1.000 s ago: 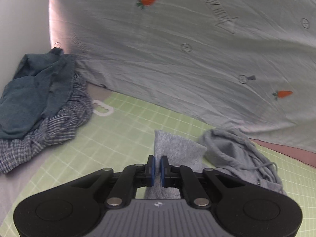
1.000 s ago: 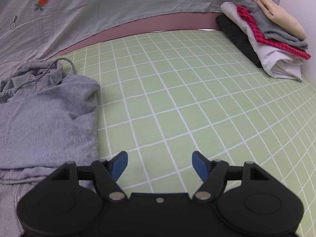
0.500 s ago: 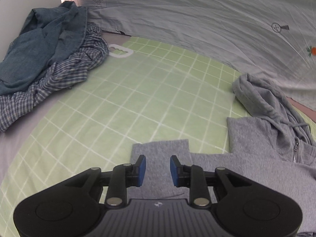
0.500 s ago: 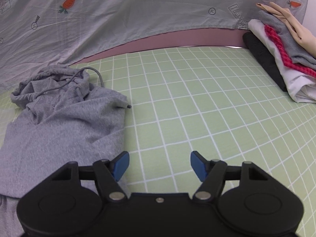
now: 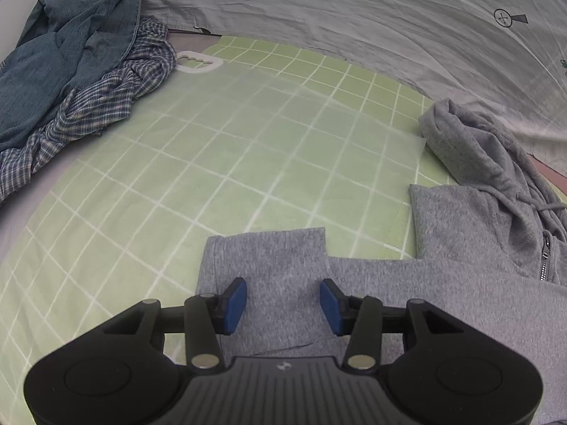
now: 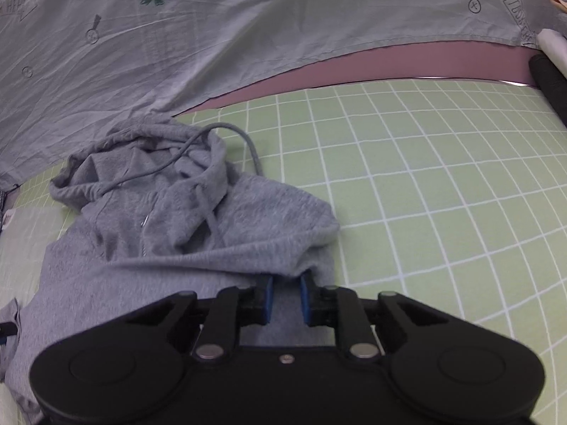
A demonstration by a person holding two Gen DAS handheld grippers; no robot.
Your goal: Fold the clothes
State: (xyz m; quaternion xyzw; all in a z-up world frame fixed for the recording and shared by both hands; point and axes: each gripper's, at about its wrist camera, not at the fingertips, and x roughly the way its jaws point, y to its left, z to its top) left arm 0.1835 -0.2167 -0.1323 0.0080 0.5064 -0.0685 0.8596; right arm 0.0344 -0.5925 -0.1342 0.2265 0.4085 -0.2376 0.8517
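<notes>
Green gridded matting (image 5: 248,148) covers the desk, with a pale printed sheet (image 6: 248,28) hanging behind it.

On the mat lies the grey hoodie (image 6: 198,241), zip side up, its hood (image 6: 141,163) bunched towards the sheet and a drawstring (image 6: 248,145) trailing off onto the green. One sleeve (image 5: 269,258) is laid across the body, its cuff end flat on the mat.

The left claw (image 5: 282,305) hovers over that sleeve; its jaws are opening, the blue pads stand clear of the cloth, and nothing is gripped. The right claw (image 6: 286,295) sits at the hoodie's other side, where a fold of fabric (image 6: 290,265) humps up by the shoulder. Its jaws are closing with grey cloth between them, though a gap shows and I cannot say the pads are pinching yet.

The step in hand looks like folding this second side inward. To do it well, the right claw should catch only the sleeve layer rather than the body beneath, lift just enough to clear it, and carry it across so the edge lands parallel to the zip. The left claw could press the laid sleeve down so it does not drag.

Further out, a blue garment (image 5: 67,49) and a checked shirt (image 5: 99,106) are heaped at the mat's left corner beside a white plastic handle (image 5: 195,62); dark folded clothing (image 6: 549,78) sits at the right edge.
</notes>
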